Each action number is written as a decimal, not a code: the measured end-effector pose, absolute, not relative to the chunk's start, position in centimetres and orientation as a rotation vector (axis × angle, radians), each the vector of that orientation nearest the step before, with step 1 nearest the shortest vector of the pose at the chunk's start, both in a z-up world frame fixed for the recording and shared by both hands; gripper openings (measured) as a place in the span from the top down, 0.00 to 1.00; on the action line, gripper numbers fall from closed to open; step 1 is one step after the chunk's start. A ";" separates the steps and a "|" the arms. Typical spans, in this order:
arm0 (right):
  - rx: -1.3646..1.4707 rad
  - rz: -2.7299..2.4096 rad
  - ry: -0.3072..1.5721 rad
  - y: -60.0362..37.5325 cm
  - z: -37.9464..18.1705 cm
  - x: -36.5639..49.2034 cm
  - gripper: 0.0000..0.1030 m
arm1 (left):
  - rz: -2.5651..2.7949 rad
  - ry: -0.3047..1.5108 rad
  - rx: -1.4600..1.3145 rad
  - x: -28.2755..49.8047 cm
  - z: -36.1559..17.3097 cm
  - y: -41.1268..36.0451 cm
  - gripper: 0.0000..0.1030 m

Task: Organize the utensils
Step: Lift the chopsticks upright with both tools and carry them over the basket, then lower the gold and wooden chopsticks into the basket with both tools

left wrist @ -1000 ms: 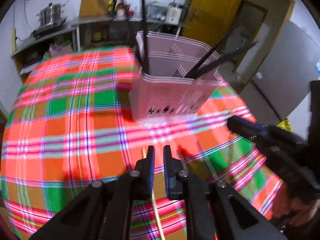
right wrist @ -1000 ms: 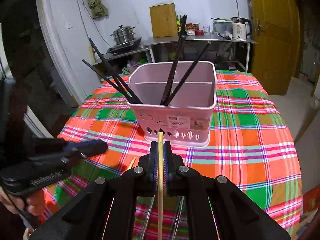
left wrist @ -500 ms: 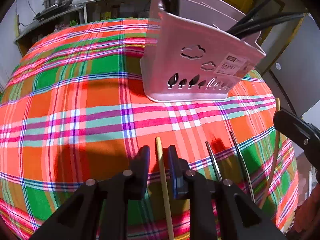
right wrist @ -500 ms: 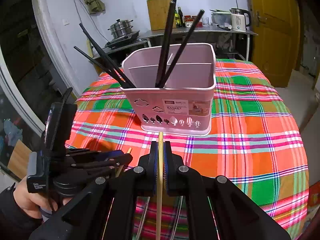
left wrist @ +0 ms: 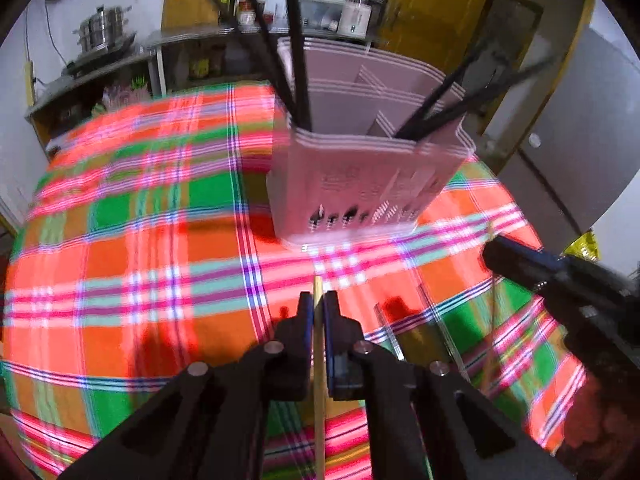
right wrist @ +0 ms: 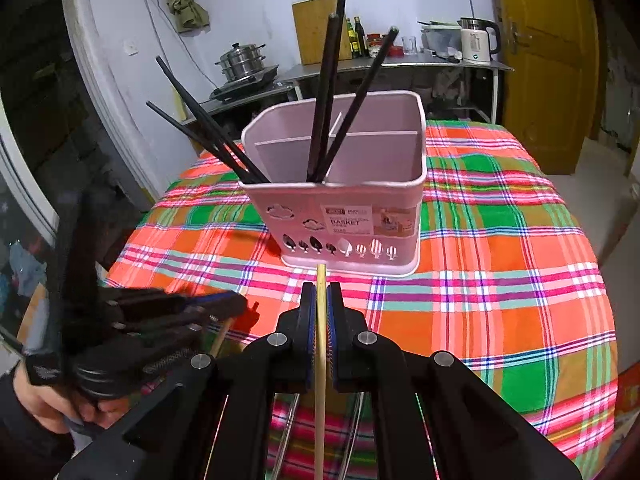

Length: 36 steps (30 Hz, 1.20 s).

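Note:
A pink divided basket stands on the plaid tablecloth with several black chopsticks upright in it. My left gripper is closing its jaws on a pale wooden chopstick, and the pads press on it. It hangs short of the basket's front, also seen at the left as the left gripper. My right gripper is shut on another wooden chopstick, pointing at the basket's front wall; in the left wrist view the right gripper sits at the right.
Thin metal chopsticks lie on the cloth between the grippers. A hand holds the left tool at the table's near-left edge. Behind the table stand shelves with a steel pot, a kettle and a yellow door.
The left jaws, apart around the wooden chopstick earlier, have closed onto it. The left view pushed in close to the basket and drew back again. The right gripper kept its grip and place.

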State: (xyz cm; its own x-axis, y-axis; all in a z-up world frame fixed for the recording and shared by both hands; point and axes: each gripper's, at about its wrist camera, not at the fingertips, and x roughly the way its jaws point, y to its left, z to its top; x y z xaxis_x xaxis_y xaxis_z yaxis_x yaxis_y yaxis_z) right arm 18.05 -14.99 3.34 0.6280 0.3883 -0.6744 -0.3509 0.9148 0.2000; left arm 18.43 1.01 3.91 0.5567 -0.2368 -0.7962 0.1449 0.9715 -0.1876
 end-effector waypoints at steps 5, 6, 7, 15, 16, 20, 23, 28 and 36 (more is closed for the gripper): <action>0.054 0.426 0.747 -15.1 4.9 17.7 0.95 | -0.247 0.854 -0.130 17.5 8.5 2.1 0.94; 0.055 0.426 0.738 -15.1 5.2 17.6 0.95 | -0.249 0.833 -0.131 17.3 9.4 2.3 0.94; 0.054 0.426 0.732 -15.1 5.5 17.5 0.95 | -0.251 0.817 -0.133 17.2 10.0 2.4 0.94; 0.052 0.426 0.663 -15.2 8.1 16.4 0.95 | -0.269 0.720 -0.144 15.4 13.0 3.2 0.94; 0.051 0.425 0.654 -15.2 8.4 16.2 0.95 | -0.271 0.710 -0.142 15.2 13.0 3.2 0.94; 0.056 0.420 0.623 -15.6 9.1 15.5 0.95 | -0.276 0.694 -0.146 14.2 12.7 3.1 0.94; 0.059 0.415 0.614 -15.9 9.3 15.0 0.95 | -0.268 0.693 -0.131 13.7 12.1 3.0 0.94; 0.057 0.407 0.614 -16.3 9.0 13.9 0.95 | -0.270 0.708 -0.139 12.3 11.1 3.0 0.94; 0.050 0.404 0.607 -16.9 8.8 12.0 0.95 | -0.263 0.692 -0.138 9.2 10.8 3.3 0.94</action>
State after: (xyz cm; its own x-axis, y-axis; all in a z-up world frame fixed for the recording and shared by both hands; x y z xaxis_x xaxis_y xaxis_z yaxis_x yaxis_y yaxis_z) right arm 12.04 -16.86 8.75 0.7456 0.3837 -0.5448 -0.3549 0.9206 0.1627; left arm 9.16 3.26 10.83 0.7385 -0.2845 -0.6113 0.1936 0.9579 -0.2120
